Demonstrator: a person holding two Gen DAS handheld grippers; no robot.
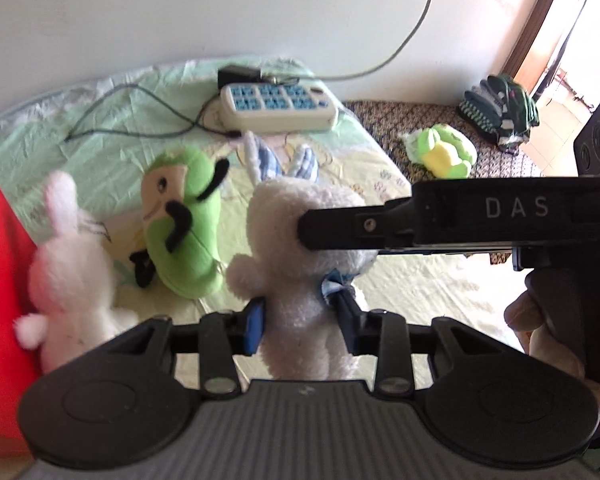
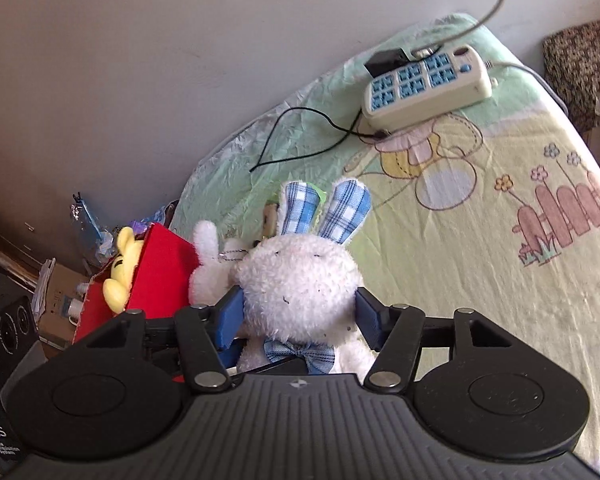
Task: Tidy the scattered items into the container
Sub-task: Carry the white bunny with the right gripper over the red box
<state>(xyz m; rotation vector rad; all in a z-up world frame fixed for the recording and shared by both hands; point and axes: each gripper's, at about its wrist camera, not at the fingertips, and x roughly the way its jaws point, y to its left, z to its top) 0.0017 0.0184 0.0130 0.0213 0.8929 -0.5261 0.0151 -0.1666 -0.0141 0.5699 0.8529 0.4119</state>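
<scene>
We hold the white bunny (image 2: pixel 300 276) between us, its long body standing up, checked ears on top. Our right hand-held gripper (image 2: pixel 298 320) squeezes its head from both sides. Our left hand-held gripper (image 1: pixel 300 320) squeezes its body lower down. The red box (image 2: pixel 160 272) sits just to the left, so the left hand is nearer. A small white bunny (image 1: pixel 68 272) leans on the box, with a green toy (image 1: pixel 184 228) beside it on the bed (image 2: pixel 480 280). We think we must lift over them.

White plush bunny (image 2: pixel 298 280), blue-plaid ears, upright, beside pink bunny (image 1: pixel 66 276), green plush (image 1: pixel 184 224), red container (image 2: pixel 160 272).
</scene>
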